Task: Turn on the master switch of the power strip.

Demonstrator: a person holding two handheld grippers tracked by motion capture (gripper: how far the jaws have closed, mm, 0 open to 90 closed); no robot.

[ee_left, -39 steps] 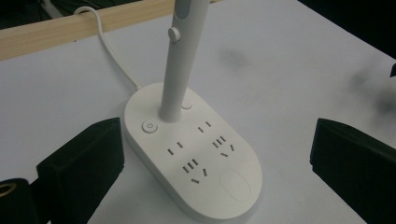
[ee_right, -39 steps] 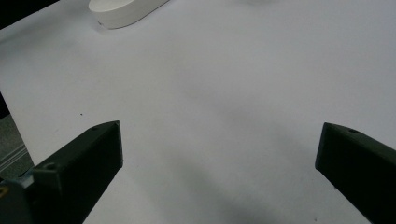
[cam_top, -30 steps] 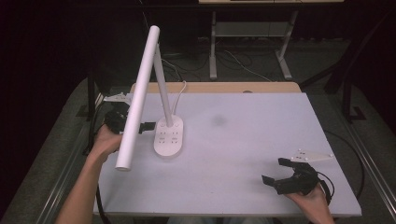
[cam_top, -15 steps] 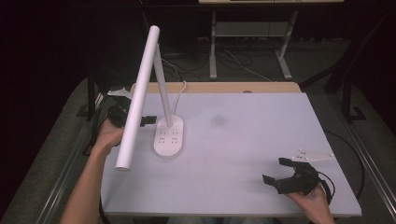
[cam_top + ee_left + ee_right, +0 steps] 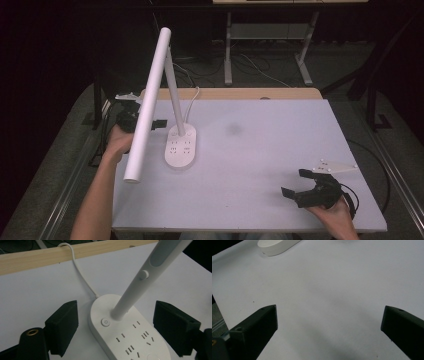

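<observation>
**A:** Where does the desk lamp (image 5: 172, 100) stand?

**B:** On the white worktop (image 5: 260, 150), toward its far left part. Its oval base (image 5: 181, 146), which carries sockets and a round power button (image 5: 105, 322), lies flat on the worktop. The stem (image 5: 135, 287) rises from the far end of the base and leans. The long white head (image 5: 147, 105) slopes down toward the person's side, its lower end hanging over the worktop's left edge.

**A:** And the cord?

**B:** A white cord (image 5: 77, 267) leaves the far end of the base and runs over the wooden strip (image 5: 240, 93) at the back of the worktop.

**A:** What about the left claw (image 5: 115, 326)?

**B:** It sits just left of the lamp, partly behind the head in the high view. Its jaws have just been closing, yet they are still apart, one on each side of the base's button end. The pads do not touch the base or stem; nothing is gripped.

**A:** The right claw (image 5: 300, 187)?

**B:** Near the worktop's front right corner, well apart from the lamp, in the person's right hand (image 5: 332, 215). Its jaws stand wide with bare worktop between them.
</observation>
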